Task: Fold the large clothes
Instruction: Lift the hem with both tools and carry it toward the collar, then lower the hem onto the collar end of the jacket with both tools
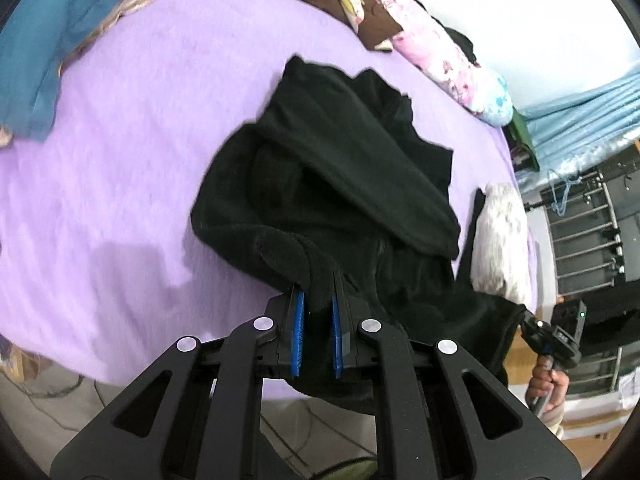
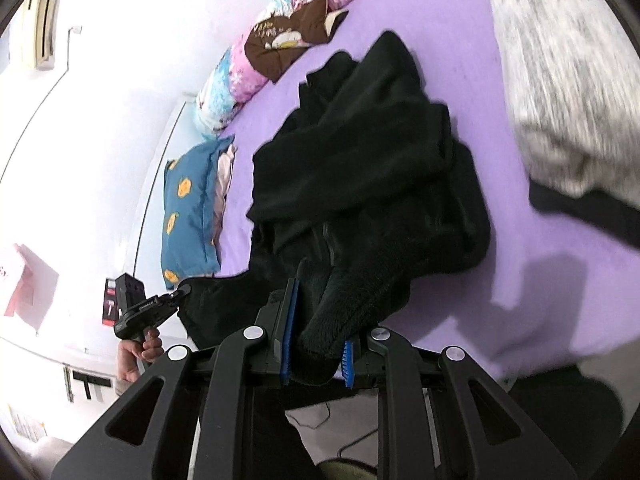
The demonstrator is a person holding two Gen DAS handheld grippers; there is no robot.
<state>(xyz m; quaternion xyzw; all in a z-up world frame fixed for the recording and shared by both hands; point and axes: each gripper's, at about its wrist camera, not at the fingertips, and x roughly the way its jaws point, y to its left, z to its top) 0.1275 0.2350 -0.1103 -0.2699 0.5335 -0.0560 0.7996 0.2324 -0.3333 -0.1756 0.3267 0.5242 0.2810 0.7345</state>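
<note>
A purple bedsheet (image 1: 120, 152) is spread ahead of the tongs and beneath them. A blue pillow with yellow motifs (image 2: 188, 216) is seen to the left of the right tongs, at the sheet's edge. A rolled pink floral quilt (image 1: 444, 52) is laid along the far side, and a brown printed cushion (image 1: 344, 0) is rested on it. A grey-white fluffy garment (image 1: 500, 240) is seen to the right of the left tongs. A metal rack (image 1: 588, 232) is visible beyond the bed.
</note>
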